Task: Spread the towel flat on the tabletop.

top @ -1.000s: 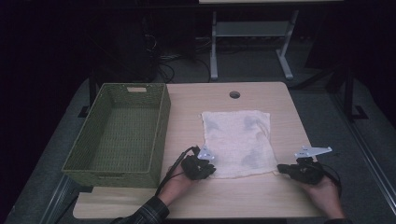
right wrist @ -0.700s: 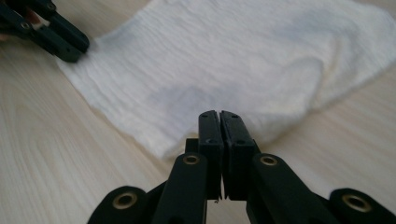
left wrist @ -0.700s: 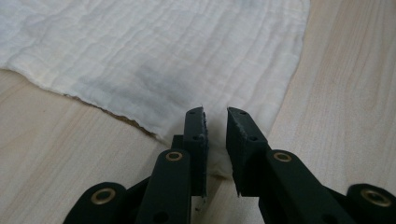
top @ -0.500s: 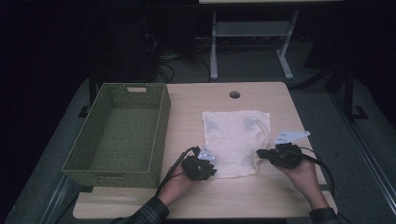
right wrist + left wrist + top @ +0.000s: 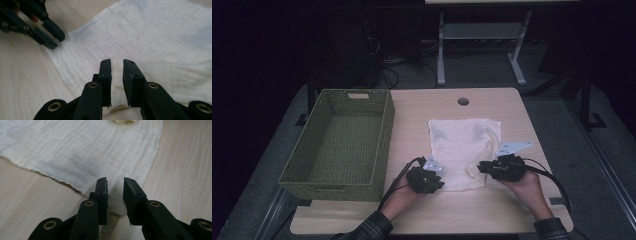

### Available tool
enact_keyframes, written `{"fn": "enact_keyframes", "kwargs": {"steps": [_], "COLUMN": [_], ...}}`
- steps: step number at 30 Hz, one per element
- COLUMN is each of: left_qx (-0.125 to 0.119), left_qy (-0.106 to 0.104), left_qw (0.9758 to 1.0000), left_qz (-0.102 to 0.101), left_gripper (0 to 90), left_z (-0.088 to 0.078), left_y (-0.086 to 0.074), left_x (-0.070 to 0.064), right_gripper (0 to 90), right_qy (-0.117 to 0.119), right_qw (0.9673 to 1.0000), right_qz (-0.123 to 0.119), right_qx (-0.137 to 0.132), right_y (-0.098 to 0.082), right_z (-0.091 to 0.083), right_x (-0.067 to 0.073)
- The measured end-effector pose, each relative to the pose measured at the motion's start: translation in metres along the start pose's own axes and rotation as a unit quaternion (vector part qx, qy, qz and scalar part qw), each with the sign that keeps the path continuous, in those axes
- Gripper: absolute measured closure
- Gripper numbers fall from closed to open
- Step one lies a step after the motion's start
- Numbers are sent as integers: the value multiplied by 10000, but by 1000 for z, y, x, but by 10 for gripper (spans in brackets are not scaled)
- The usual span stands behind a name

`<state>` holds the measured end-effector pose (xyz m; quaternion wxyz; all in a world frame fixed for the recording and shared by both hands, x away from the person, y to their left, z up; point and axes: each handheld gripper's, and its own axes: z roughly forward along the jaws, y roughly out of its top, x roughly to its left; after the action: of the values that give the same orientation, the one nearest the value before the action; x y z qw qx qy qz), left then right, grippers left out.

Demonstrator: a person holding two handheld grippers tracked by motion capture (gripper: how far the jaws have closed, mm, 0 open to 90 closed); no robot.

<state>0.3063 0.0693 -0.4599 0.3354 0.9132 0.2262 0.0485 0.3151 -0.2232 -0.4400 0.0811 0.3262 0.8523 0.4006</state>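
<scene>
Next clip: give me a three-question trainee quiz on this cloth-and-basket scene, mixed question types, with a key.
1. True or false: the cloth lies inside the basket.
2. Which cloth edge are the left gripper and right gripper at? A) far edge B) near edge C) the edge beside the basket
3. What is in the basket?

Key:
1. False; it lies on the table, right of the basket.
2. B.
3. Nothing; it is empty.

Dark room; grey floor; white metal stand behind wooden table.
</scene>
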Motion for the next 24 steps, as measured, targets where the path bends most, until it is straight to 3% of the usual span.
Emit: {"fn": "enact_keyframes", "kwargs": {"steps": [6, 12, 17, 19, 21, 24], "left_qx": [-2, 7, 1, 3, 3, 8], "left_qy": [-12, -10, -20, -16, -21, -20], "left_qw": [10000, 10000, 10000, 10000, 10000, 10000], "left_qz": [-7, -4, -8, -1, -9, -4], "left_gripper": [723, 722, 722, 722, 722, 722], "left_z": [0, 0, 0, 0, 0, 0], "left_y": [0, 0, 0, 0, 0, 0], "left_x": [0, 0, 1, 1, 1, 1], "right_gripper": [690, 689, 703, 715, 805, 872], "right_qy": [-36, -167, -76, -33, -56, -92], "right_qw": [9998, 9997, 9998, 9999, 9998, 9998], "right_qz": [24, 28, -20, -44, -56, -65], "right_qx": [190, 193, 196, 152, 200, 189], "right_y": [-6, -6, -7, -7, -7, -6], "right_z": [21, 29, 33, 35, 36, 34], "right_x": [9, 8, 11, 11, 10, 11]}}
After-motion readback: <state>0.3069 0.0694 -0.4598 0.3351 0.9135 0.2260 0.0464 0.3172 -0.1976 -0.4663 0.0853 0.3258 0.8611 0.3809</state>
